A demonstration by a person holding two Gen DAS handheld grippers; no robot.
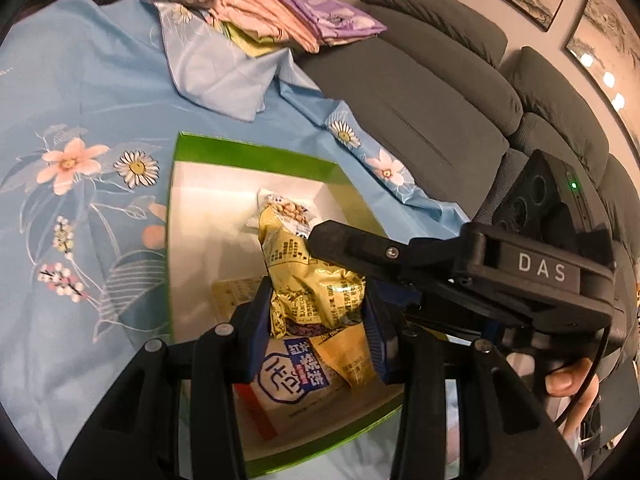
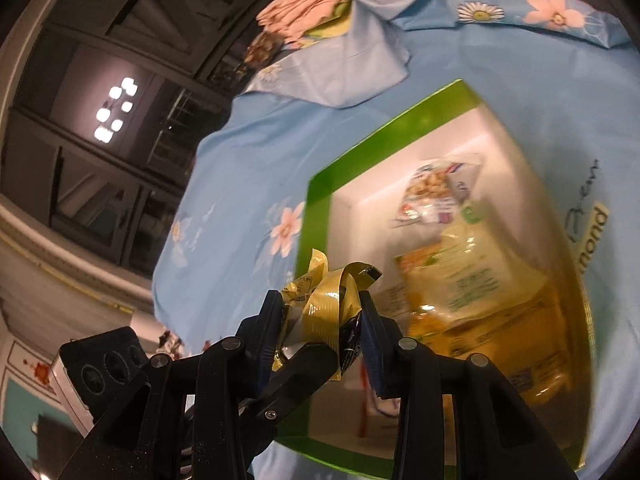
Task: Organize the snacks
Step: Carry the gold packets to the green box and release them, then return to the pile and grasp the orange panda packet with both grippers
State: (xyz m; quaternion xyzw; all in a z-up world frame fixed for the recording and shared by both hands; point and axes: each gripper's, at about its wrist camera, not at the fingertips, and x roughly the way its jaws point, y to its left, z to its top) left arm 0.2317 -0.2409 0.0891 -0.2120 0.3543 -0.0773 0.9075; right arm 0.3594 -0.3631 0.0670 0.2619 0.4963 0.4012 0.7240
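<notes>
Crumpled yellow snack packet (image 1: 316,292) above green-rimmed box (image 1: 256,156), other packets (image 2: 472,280) inside.

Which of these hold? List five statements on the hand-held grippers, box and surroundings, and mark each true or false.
1. The left hand-held gripper is shut on a yellow packet. True.
2. The right hand-held gripper is open and holds nothing. False: it too is shut on the yellow packet.
3. The box has a red rim. False: the rim is green.
4. The box is empty. False: other packets lie in it, among them a white packet.
5. The box stands on a light blue cloth printed with flowers. True.
</notes>
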